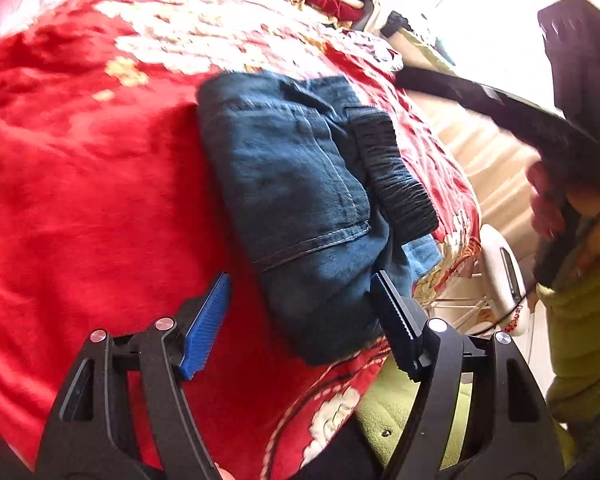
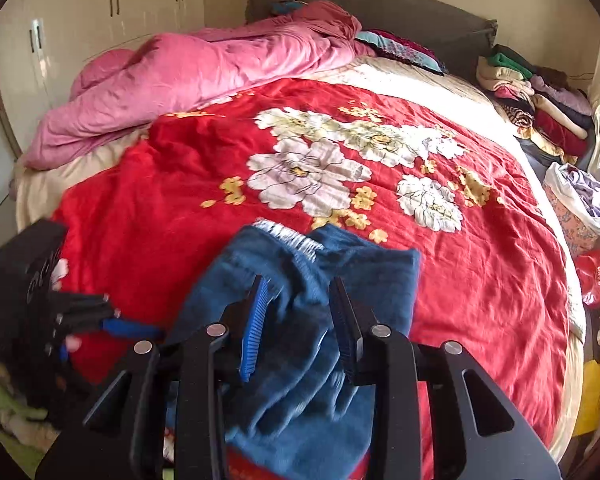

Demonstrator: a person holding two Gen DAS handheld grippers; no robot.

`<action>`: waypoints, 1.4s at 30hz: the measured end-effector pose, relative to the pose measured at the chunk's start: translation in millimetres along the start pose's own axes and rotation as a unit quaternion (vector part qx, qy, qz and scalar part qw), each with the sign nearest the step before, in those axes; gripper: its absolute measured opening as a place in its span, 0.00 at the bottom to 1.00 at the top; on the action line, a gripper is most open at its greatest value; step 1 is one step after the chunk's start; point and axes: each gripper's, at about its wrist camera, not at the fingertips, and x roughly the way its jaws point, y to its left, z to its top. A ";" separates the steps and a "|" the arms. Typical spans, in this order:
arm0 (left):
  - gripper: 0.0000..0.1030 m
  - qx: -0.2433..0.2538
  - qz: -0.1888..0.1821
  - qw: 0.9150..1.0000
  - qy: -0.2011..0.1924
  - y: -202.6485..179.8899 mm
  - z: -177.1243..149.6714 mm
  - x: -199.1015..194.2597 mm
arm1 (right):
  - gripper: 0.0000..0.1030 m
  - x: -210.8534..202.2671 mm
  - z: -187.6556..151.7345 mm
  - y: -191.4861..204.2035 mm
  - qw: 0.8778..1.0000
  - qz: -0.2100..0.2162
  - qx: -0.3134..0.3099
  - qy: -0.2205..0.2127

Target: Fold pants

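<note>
Blue denim pants (image 1: 300, 208), already folded into a compact bundle, lie on the red floral blanket (image 1: 80, 200) close to the near edge of the bed. The black elastic waistband (image 1: 392, 176) shows on the bundle's side that faces the bed's side edge, in the left wrist view.

Left gripper (image 1: 300, 320): jaws spread wide, straddling the near end of the bundle, pads not pressing on cloth. Nothing held.

Right gripper (image 2: 298, 328): jaws partly apart, over the bundle; cloth shows behind the gap, but no pad visibly pinches it. Reads as empty, just above the fabric. The picture is blurred here.

Risks, as judged:
- The bundle sits near the bed's edge; a nudge from either jaw on withdrawal could push it toward the drop.
- Ribbed pads could snag the loose top layer if one is drawn away low, undoing the fold.
- The top fold looks rumpled in the right wrist view, and the waistband end sits thicker, so it may spring open unpressed.
- The two grippers work close together at the near corner; they could clash.
</note>
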 end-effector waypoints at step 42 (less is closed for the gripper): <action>0.77 -0.006 0.112 0.992 -0.051 -20.1 67.9 -22.4 | 0.57 -41.9 -48.5 -57.8 0.996 0.037 0.072 -0.041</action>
